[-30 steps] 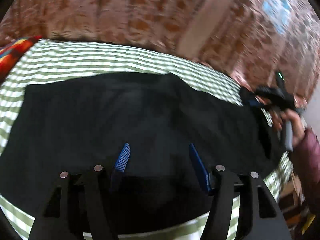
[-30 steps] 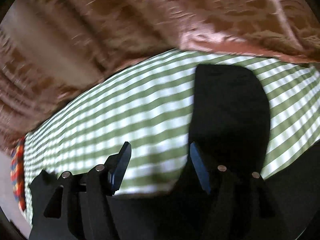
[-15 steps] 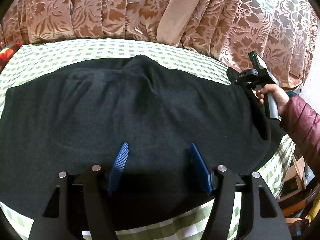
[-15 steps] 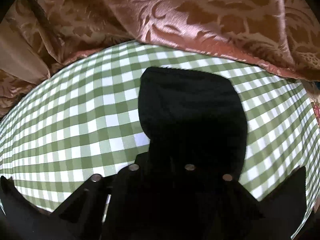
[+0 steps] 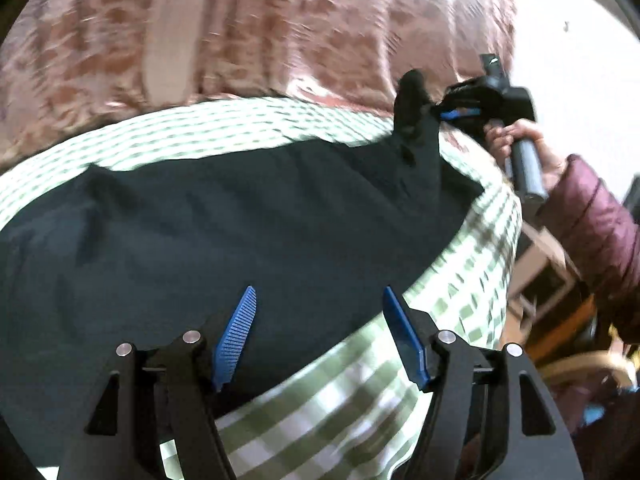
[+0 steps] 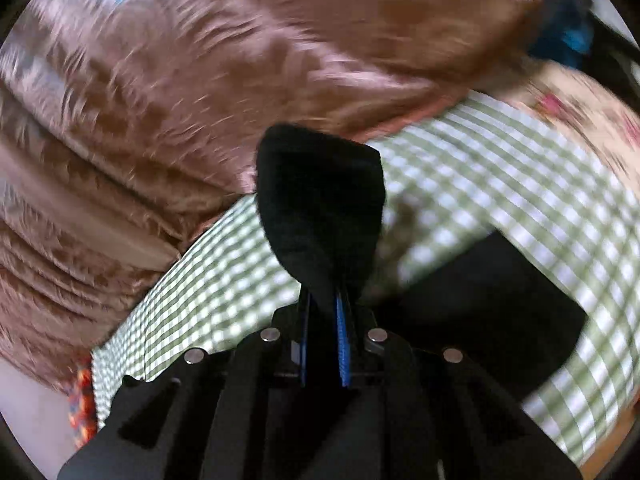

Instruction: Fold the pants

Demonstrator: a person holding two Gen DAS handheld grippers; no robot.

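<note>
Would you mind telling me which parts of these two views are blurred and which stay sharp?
Left wrist view: the curtain and checked cloth smear with motion, while the left gripper is crisp. Right wrist view: curtain and cloth streak likewise; the right gripper, shut on the black pants, is sharp. Both views bow with fisheye distortion.

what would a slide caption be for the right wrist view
Right gripper shut on a lifted end of the black pants, raised above the green checked cloth, with brown patterned curtains behind.
</note>
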